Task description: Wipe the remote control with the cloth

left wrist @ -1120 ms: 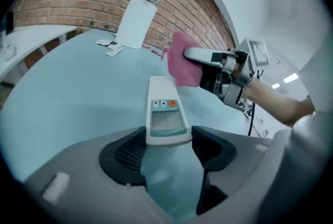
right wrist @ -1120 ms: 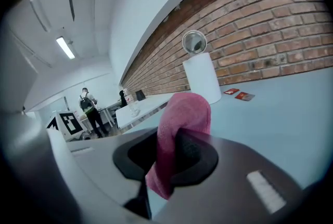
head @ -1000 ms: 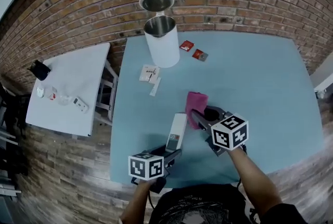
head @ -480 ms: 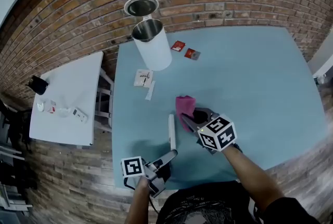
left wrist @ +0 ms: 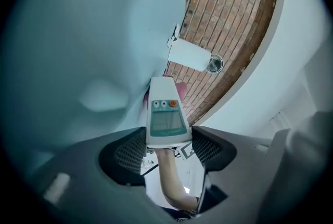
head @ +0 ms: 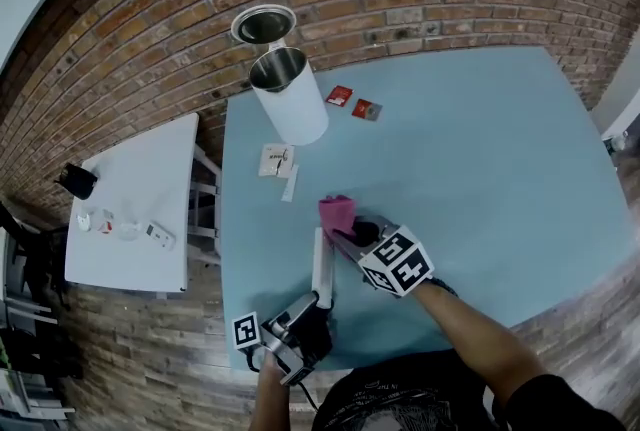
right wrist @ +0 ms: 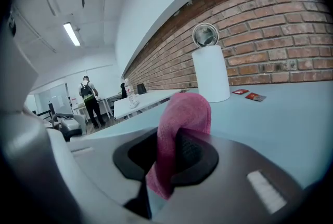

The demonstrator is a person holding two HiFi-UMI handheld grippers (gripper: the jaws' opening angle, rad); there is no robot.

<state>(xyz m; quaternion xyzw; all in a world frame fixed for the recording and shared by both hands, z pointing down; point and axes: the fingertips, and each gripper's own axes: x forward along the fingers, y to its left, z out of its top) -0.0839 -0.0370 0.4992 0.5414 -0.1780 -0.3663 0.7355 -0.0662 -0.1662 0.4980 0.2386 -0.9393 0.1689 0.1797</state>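
A white remote control (head: 321, 266) with a small screen and an orange button (left wrist: 165, 119) is held by its near end in my left gripper (head: 308, 304), which is shut on it near the table's front edge. It is tipped on its side, pointing away from me. A pink cloth (head: 335, 215) (right wrist: 179, 134) is pinched in my right gripper (head: 350, 237), shut on it. The cloth hangs just to the right of the remote's far end; whether they touch I cannot tell.
A white cylindrical bin (head: 288, 99) with its lid (head: 263, 22) stands at the back left of the blue table (head: 480, 159). Two red packets (head: 352, 103) and paper slips (head: 279, 162) lie nearby. A small white side table (head: 135, 179) stands left. A person (right wrist: 89, 97) stands far off.
My left gripper has drawn back toward the table's front edge and turned the remote onto its side. My right gripper has shifted left with the cloth, closer to the remote.
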